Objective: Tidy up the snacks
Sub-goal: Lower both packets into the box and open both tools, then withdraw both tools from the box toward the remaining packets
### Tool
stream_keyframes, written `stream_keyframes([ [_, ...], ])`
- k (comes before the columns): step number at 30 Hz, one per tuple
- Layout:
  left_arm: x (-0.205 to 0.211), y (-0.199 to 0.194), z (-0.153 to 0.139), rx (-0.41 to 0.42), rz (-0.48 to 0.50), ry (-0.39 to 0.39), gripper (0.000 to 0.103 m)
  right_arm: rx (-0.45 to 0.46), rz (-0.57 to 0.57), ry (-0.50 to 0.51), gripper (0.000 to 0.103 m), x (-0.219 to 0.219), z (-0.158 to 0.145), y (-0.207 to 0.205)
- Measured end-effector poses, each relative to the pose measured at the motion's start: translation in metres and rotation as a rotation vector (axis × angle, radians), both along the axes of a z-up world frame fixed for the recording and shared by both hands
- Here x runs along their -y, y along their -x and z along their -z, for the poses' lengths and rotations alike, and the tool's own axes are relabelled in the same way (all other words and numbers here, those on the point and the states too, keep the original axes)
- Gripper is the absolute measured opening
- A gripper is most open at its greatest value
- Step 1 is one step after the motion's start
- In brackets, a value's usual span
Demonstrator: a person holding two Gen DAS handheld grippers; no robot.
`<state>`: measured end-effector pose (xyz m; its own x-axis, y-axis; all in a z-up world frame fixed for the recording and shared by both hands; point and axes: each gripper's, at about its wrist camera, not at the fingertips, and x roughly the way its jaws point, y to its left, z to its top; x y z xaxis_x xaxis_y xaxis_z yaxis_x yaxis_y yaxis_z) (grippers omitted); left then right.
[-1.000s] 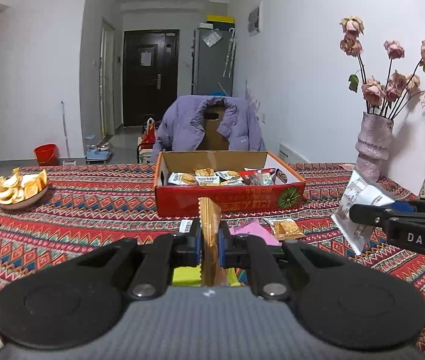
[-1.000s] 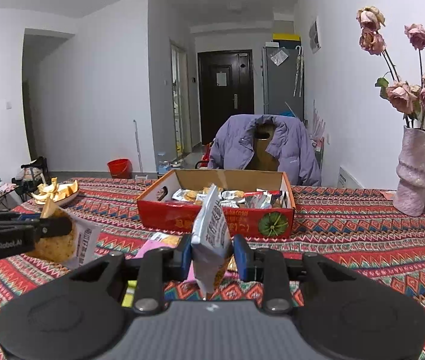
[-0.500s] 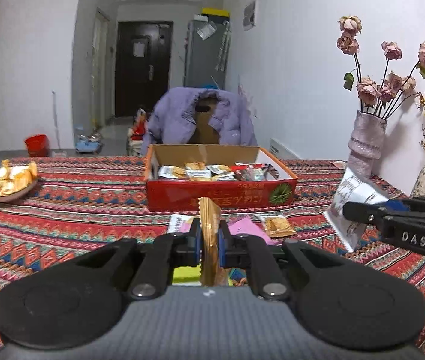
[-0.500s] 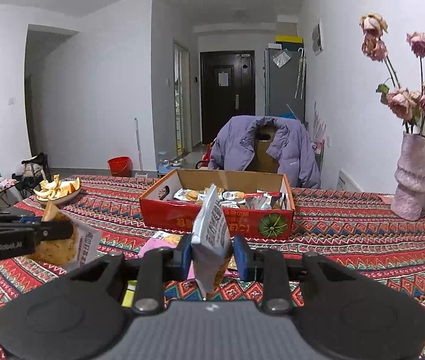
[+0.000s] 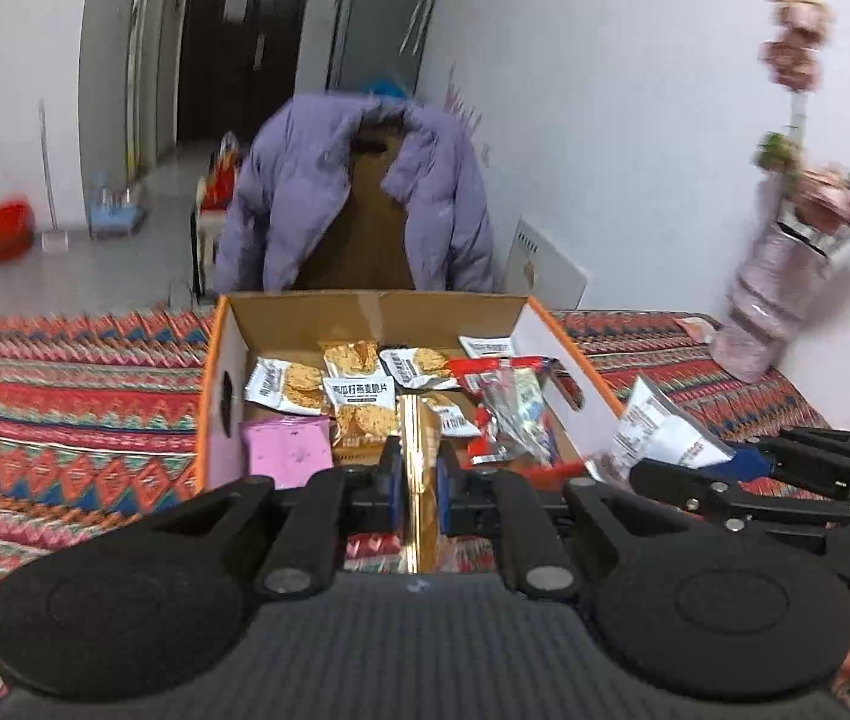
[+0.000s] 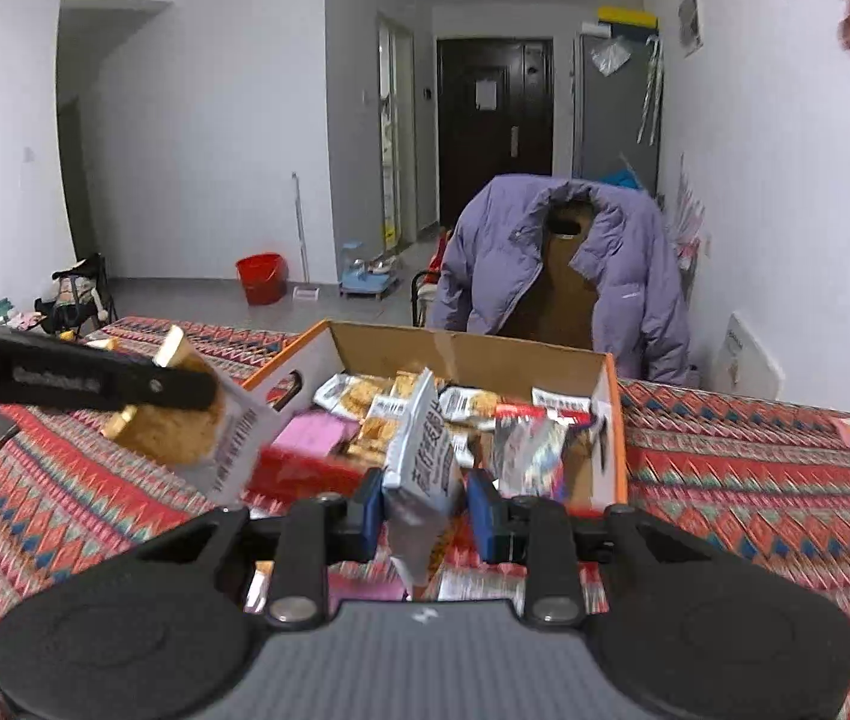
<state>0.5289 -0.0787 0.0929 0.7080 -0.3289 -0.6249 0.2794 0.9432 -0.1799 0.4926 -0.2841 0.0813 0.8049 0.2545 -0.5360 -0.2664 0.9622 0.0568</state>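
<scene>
Dropping is best done over bare spots in the box (image 5: 551, 330); a gold cracker pack (image 5: 419, 468) is clamped in the left gripper (image 5: 416, 480), a white pack (image 6: 425, 462) in the right gripper (image 6: 425, 510); both are held at the near wall.

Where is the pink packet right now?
In the left wrist view the pink packet lies inside the cardboard box, in its near-left corner beside the cracker packets.
</scene>
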Motion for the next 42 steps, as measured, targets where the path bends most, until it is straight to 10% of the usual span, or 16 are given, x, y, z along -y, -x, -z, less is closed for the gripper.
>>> stream_keyframes([
  [11, 0.011, -0.13, 0.057, -0.234, -0.107, 0.027, 0.012, -0.257, 0.076, -0.038, 0.029, -0.011, 0.045, -0.189],
  [15, 0.015, -0.136, 0.078, -0.272, -0.103, -0.006, 0.029, -0.258, 0.089, 0.232, 0.029, -0.044, 0.072, -0.206],
  [18, 0.01, -0.128, 0.078, -0.212, -0.115, -0.058, 0.048, -0.28, 0.051, 0.299, 0.044, -0.061, 0.081, -0.205],
  [23, -0.018, -0.108, 0.055, -0.144, -0.086, -0.057, 0.066, -0.333, 0.031, -0.047, 0.081, -0.029, 0.064, -0.198],
  [26, -0.026, -0.098, 0.033, -0.101, -0.095, -0.093, 0.073, -0.328, 0.053, -0.137, 0.083, -0.012, 0.042, -0.185],
  [42, -0.029, 0.039, -0.028, -0.061, -0.079, -0.147, 0.096, -0.277, 0.191, 0.09, 0.094, 0.037, -0.029, -0.025],
])
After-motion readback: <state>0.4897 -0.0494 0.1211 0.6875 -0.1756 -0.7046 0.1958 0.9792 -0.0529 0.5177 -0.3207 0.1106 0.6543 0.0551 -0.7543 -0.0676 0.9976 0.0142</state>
